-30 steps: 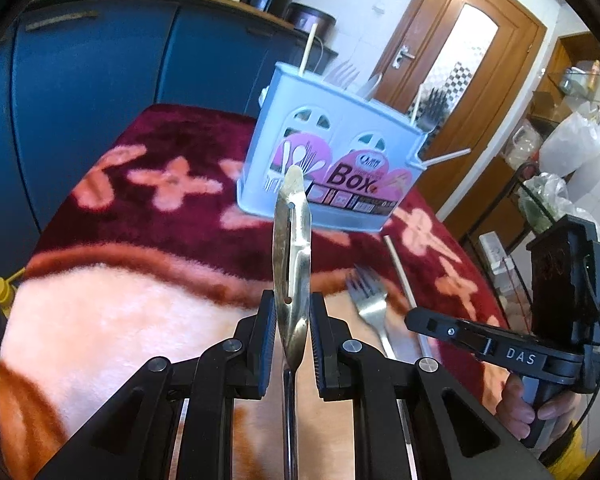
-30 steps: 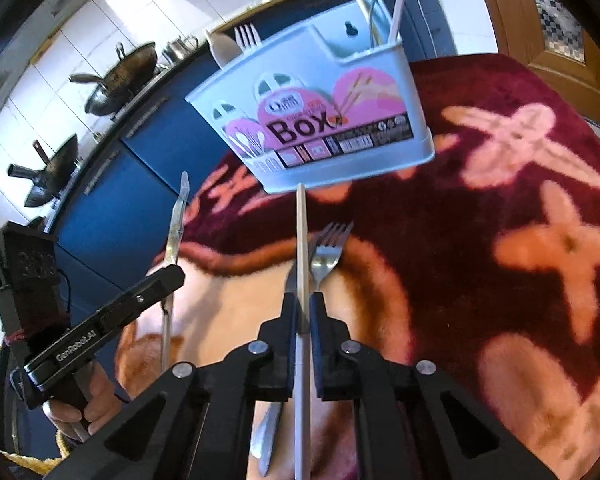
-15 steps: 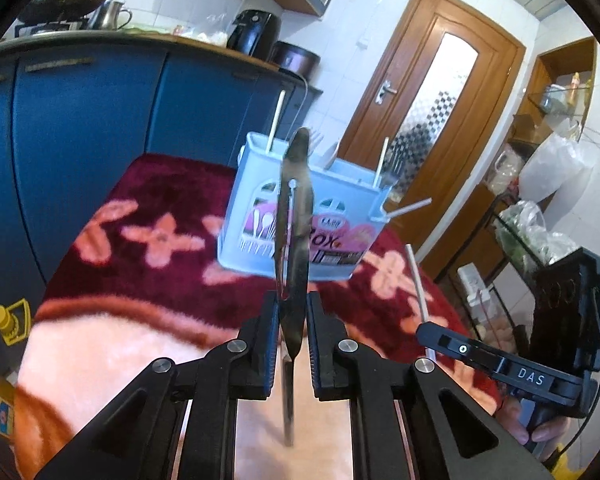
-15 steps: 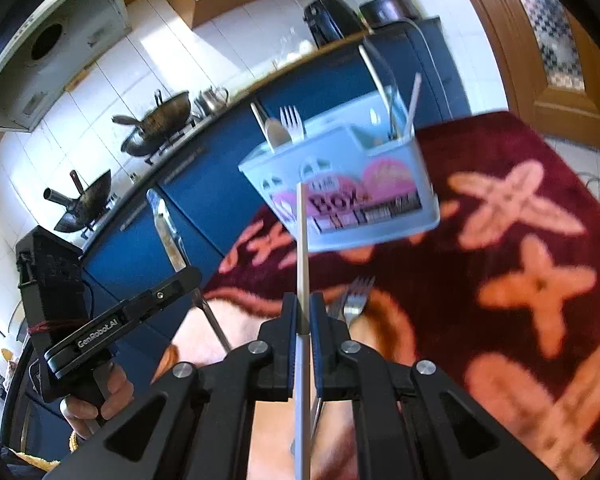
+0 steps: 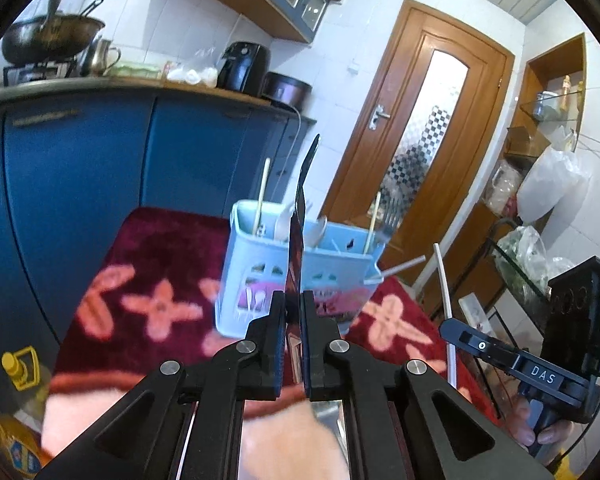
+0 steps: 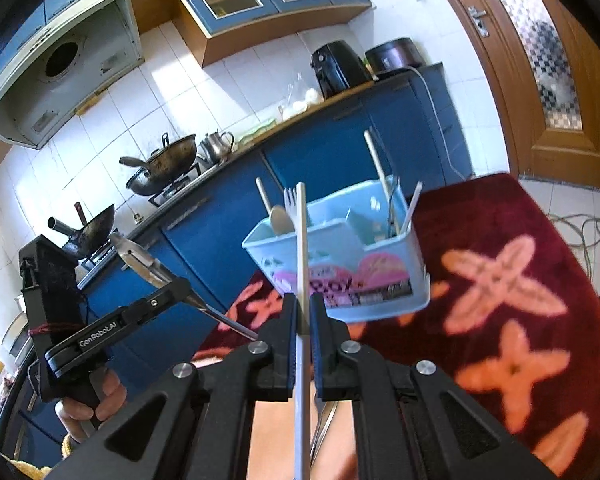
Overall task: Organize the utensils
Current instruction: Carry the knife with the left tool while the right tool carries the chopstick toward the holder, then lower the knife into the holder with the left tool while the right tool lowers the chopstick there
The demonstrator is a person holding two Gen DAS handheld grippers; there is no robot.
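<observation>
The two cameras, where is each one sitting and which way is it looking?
Left wrist view: sits on the left gripper, looking along its fingers at the blue utensil box; it grips a spoon. The right gripper and a hand show.
Right wrist view: sits on the right gripper, facing the same box; it grips a chopstick. The left gripper and its hand show.
Shared: the box, flowered blanket, blue cabinets, door.

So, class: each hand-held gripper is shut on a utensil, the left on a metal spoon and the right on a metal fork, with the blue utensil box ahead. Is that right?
Not quite. The right hand-held gripper is shut on a pale chopstick, as the right wrist view shows. The left hand-held gripper does hold the metal spoon, with the blue utensil box ahead.
</observation>
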